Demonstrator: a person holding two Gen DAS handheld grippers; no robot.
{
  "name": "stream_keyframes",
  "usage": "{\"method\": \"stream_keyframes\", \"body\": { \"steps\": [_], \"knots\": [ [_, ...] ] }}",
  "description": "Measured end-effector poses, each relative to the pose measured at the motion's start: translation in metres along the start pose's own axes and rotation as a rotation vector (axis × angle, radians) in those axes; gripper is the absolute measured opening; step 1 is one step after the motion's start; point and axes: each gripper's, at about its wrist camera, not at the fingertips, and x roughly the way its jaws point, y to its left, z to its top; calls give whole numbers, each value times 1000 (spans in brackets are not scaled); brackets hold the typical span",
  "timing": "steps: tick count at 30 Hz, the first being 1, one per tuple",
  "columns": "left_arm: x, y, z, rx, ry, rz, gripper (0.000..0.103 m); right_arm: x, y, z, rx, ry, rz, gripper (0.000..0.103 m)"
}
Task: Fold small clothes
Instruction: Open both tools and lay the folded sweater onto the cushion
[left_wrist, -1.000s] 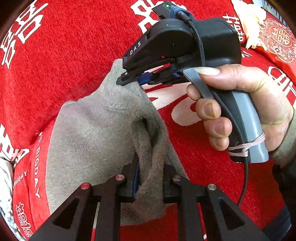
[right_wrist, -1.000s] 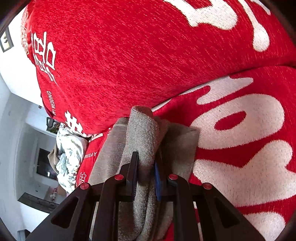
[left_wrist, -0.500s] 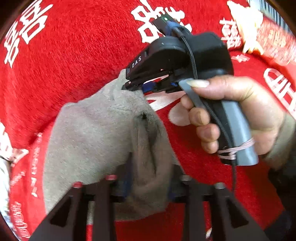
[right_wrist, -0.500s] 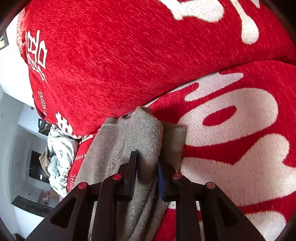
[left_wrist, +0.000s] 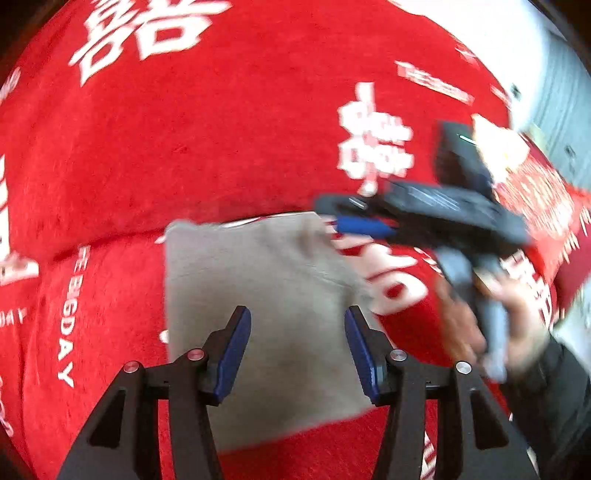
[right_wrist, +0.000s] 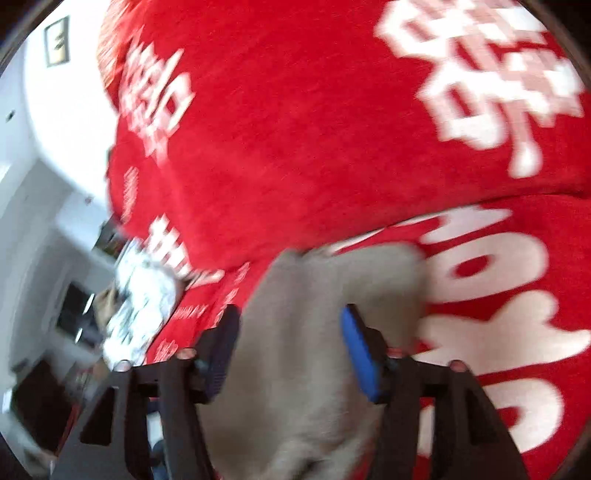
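Observation:
A small grey cloth (left_wrist: 266, 295) lies flat on the red sofa cover (left_wrist: 184, 147) as a folded rectangle. My left gripper (left_wrist: 297, 343) is open and empty, with its blue pads above the cloth's near half. In the left wrist view the right gripper (left_wrist: 354, 218) hovers by the cloth's far right corner, blurred by motion. In the right wrist view my right gripper (right_wrist: 290, 347) is open over the same grey cloth (right_wrist: 314, 350), holding nothing.
The sofa's backrest (right_wrist: 314, 110), red with white characters, rises right behind the cloth. A crumpled white patterned cloth (right_wrist: 144, 295) lies at the sofa's left end. A red cushion (left_wrist: 535, 192) sits at the far right.
Both grippers have opened and let go of the grey cloth, which now lies flat. Both have pulled back from it, and the right one is still moving.

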Motion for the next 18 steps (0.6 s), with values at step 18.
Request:
{"method": "stream_keyframes", "body": {
  "steps": [18],
  "knots": [
    [25, 61, -17, -93, 74, 134, 69, -7, 28, -54, -78, 41, -214, 67]
  ]
}}
